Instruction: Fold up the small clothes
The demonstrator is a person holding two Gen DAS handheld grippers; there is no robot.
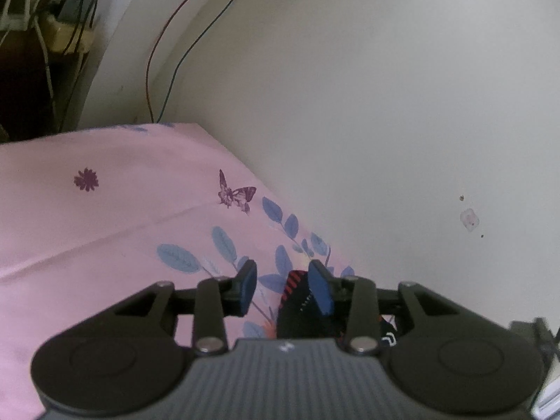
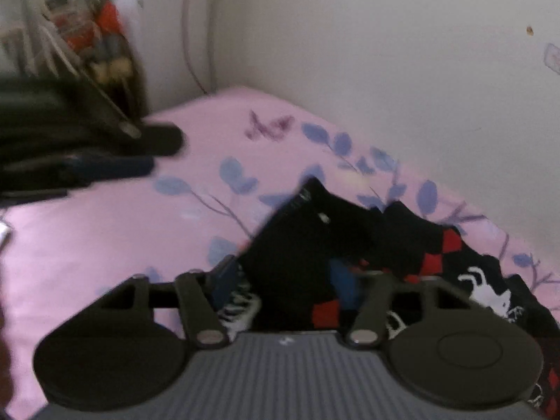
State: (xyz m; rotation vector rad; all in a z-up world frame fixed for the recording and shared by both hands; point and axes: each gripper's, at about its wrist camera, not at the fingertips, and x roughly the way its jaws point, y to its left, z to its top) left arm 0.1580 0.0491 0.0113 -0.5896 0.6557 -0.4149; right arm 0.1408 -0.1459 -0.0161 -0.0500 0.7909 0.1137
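Item: black sock [image 2: 301,238], red diamonds, on our pink bedsheet [image 2: 105,245] by the wall. Soft, light, limp; we take it at the cuff. Right hand-held gripper [image 2: 283,280] pinching it; left hand-held gripper [image 1: 285,288] spread, empty.

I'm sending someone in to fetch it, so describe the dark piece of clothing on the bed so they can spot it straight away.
Start at the pink sheet printed with blue leaves and a purple butterfly, pushed against the white wall. Near the wall-side edge lies the black garment, crumpled. It is the only dark cloth there, with red diamond checks and a white cartoon figure.
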